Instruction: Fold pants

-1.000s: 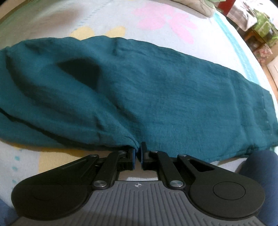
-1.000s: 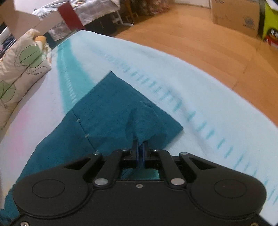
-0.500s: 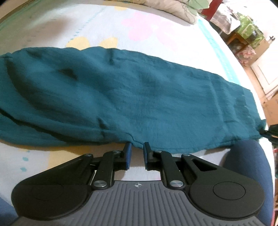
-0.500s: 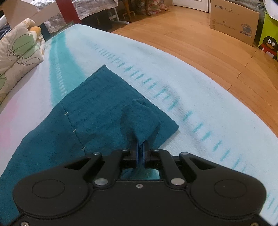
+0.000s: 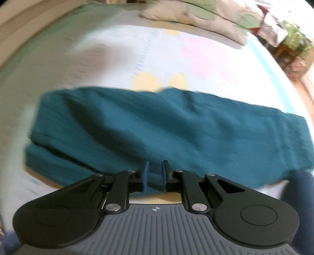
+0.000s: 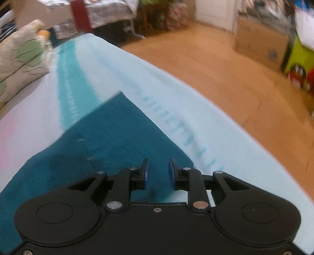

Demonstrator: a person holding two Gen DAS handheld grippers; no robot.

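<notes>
The teal pants (image 5: 166, 129) lie flat in a long folded strip across the bed, waist end at the left, leg hems at the right. My left gripper (image 5: 155, 168) is open and empty, just above the near long edge of the pants. In the right wrist view the hem end of the pants (image 6: 117, 137) lies flat by the bed's right edge. My right gripper (image 6: 158, 166) is open and empty, just above the near hem corner.
The bed has a pale blanket (image 5: 109, 58) with pink and yellow flowers and a teal stripe (image 6: 68, 82). A leaf-print pillow (image 5: 196, 13) lies at the far end. The bed edge drops to a wooden floor (image 6: 225, 82) with cardboard boxes (image 6: 261, 43).
Both grippers have opened and let go of the pants, then lifted back a little. The raised hem corner has dropped flat. The left view has pulled back, showing the whole strip.
</notes>
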